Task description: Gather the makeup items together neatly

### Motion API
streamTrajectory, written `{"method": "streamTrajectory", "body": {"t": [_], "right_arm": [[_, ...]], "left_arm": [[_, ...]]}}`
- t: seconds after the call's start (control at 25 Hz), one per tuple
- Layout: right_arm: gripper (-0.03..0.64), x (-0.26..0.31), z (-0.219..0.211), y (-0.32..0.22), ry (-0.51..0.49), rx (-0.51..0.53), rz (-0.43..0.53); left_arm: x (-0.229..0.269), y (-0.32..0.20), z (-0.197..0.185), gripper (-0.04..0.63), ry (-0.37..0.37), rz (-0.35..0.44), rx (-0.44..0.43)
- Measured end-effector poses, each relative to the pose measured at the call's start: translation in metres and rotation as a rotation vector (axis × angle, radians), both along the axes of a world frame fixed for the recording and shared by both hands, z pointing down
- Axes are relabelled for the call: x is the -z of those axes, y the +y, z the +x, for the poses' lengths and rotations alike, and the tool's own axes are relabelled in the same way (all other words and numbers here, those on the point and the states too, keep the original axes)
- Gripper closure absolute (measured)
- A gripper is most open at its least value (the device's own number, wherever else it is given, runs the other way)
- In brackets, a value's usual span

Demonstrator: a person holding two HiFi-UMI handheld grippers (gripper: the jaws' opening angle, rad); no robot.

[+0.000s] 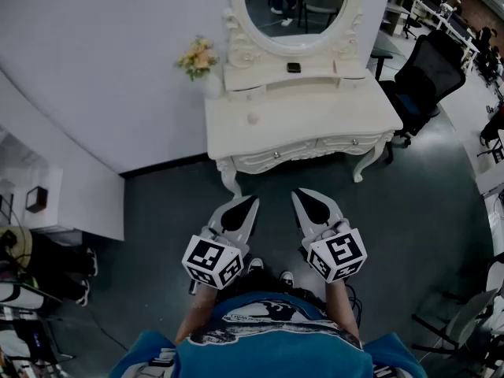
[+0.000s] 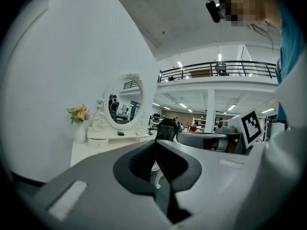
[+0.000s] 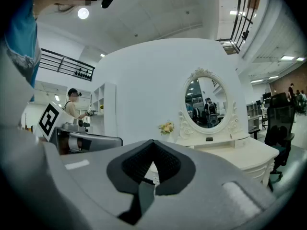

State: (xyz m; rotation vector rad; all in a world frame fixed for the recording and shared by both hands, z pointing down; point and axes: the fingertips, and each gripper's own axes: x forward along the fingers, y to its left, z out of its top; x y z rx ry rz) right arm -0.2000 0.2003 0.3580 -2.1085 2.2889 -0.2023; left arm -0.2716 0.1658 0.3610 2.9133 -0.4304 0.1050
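A white dressing table with an oval mirror stands against the wall ahead. One small dark item lies on its shelf under the mirror, also seen in the left gripper view and the right gripper view. No other makeup items are discernible. My left gripper and right gripper hover side by side over the floor, short of the table. Both are shut with nothing between the jaws, as the left gripper and right gripper show in their own views.
A vase of flowers stands at the table's back left corner. A black office chair sits to the table's right. A white partition with a shelf is at the left, and another person stands there. Dark floor lies between me and the table.
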Motion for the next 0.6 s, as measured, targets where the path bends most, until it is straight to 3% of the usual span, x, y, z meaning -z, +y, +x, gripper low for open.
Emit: {"method": "streamTrajectory", "body": {"t": [0.6], "right_arm": [[0.612, 0.0, -0.026, -0.03, -0.004, -0.009, 0.012]], "left_arm": [[-0.002, -0.033, -0.025, 0.581, 0.016, 0.009, -0.007]]}}
